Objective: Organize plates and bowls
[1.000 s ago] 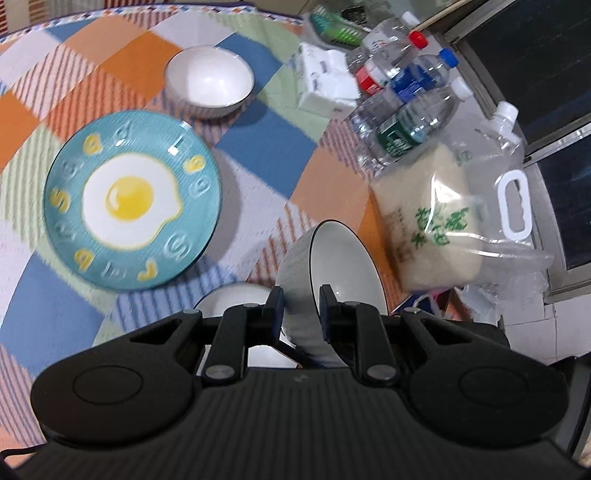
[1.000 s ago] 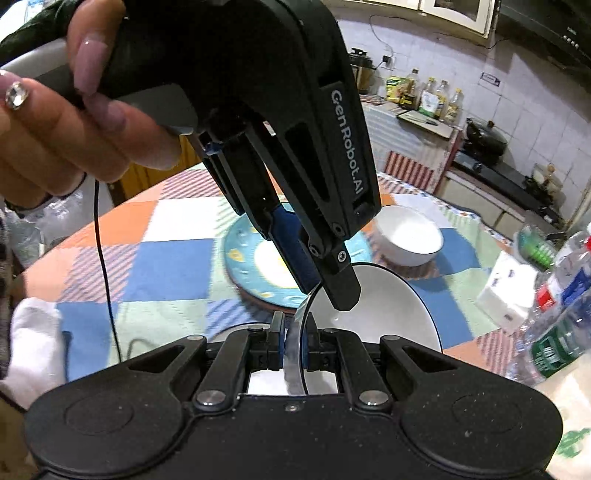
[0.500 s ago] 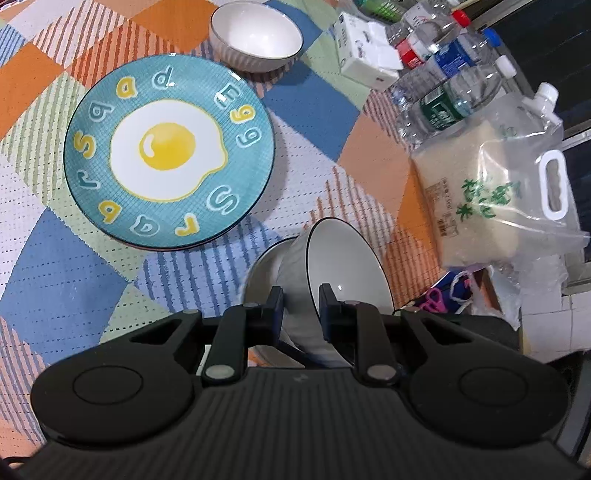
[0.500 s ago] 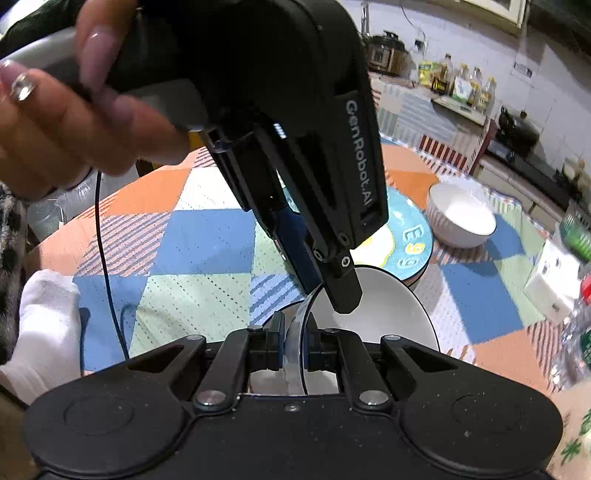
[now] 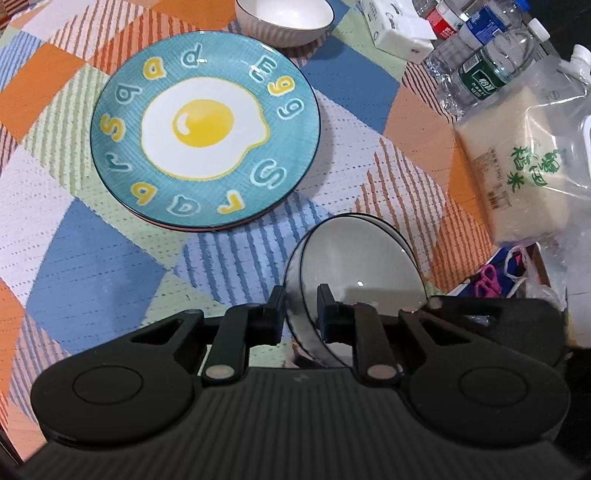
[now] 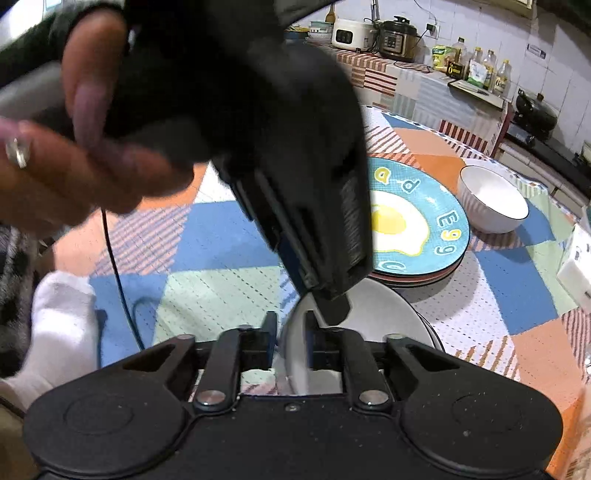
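Observation:
My left gripper (image 5: 301, 308) is shut on the rim of a white bowl with a dark edge (image 5: 358, 258), which now sits nested on another bowl on the cloth. My right gripper (image 6: 291, 332) is shut on the same bowl's rim (image 6: 373, 310) from the other side; the left gripper's body (image 6: 295, 177) fills the right wrist view above it. A blue fried-egg plate (image 5: 203, 129) tops a plate stack just beyond; it also shows in the right wrist view (image 6: 413, 221). A second white bowl (image 5: 284, 16) stands behind the plate, also seen in the right wrist view (image 6: 493, 199).
Water bottles (image 5: 480, 66), a white box (image 5: 399, 26) and a bag of rice (image 5: 524, 162) crowd the table's right side. A person's hand (image 6: 74, 162) and a white sock (image 6: 59, 325) are at left. A kitchen counter (image 6: 424, 74) lies behind.
Both grippers have lowered the held bowl from tilted above the table down into the bowl beneath it. The left camera has moved closer to the table.

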A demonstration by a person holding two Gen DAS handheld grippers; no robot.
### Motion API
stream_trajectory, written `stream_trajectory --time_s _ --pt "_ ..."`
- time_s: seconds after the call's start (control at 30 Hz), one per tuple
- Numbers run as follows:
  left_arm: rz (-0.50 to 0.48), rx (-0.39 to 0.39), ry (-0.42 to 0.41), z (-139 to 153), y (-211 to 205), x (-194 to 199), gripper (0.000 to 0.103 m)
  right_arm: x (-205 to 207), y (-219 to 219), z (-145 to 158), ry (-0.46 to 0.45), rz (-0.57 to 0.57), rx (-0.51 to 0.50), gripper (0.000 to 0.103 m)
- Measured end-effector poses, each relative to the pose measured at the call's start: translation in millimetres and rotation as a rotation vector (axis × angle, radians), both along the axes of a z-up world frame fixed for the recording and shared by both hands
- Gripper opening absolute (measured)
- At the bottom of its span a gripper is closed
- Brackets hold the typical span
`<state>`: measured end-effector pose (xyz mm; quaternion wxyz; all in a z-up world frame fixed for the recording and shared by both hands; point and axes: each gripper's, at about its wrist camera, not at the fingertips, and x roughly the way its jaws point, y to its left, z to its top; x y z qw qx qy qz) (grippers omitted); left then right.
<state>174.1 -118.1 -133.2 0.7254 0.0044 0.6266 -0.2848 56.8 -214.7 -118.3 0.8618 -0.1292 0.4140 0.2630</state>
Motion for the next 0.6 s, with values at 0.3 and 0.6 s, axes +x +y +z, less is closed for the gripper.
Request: stream_trajectory --time_s 0.3,0.6 --pt "0.006 -0.041 -0.072 40.1 16.1 14.7 0.016 4.8 -43.5 43.0 0.000 -0.031 0.065 0.043" --pt "0.053 -0.089 -0.180 82.0 23.2 47.1 0.016 53.8 -102.2 77.6 -0.020 -0.171 0.162 0.045"
